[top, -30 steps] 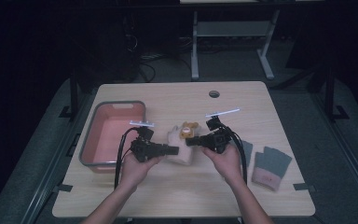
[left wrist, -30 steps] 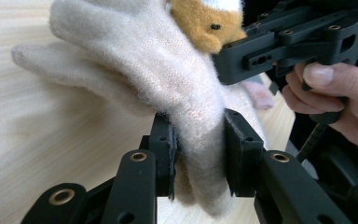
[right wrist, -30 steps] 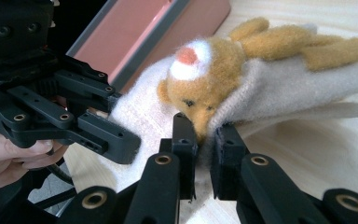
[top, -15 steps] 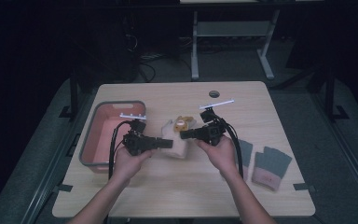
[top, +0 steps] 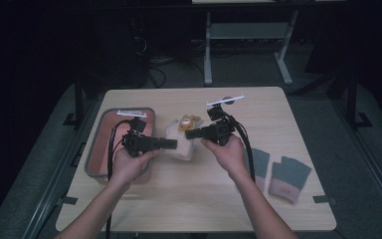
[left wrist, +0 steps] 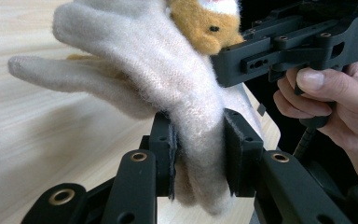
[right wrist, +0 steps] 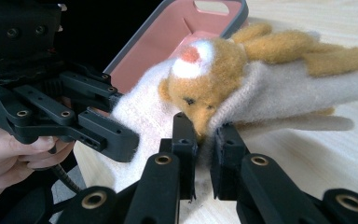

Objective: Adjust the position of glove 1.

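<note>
Glove: a cream, fuzzy knitted glove [top: 181,144] with a tan plush bear face [right wrist: 200,84] sewn on, white patch and red dot on its head; soft, limp, its fingers drooping toward the tabletop. It hangs between the two grippers, over the table just right of the bin.
Left gripper: the left gripper [left wrist: 198,156], black metal with brass-ringed pivots, has its padded jaws pinched on the cream cuff end of the glove.
Right gripper: the right gripper [right wrist: 203,158] has its jaws clamped on the glove's edge just under the bear's muzzle.
Bin: a pink plastic bin [top: 99,149] with a grey rim and rounded corners, to the left of the glove.
Spare gloves: two grey fingerless gloves [top: 288,177] with pink cuffs lie flat at the right edge.
Change: both hands have risen since the earlier frames, lifting the glove off the wood.
Surface: a pale wood-grain table [top: 179,199], smooth and matte.
Room: dark, with grey carpet, a white table frame [top: 243,35] and cables behind.
</note>
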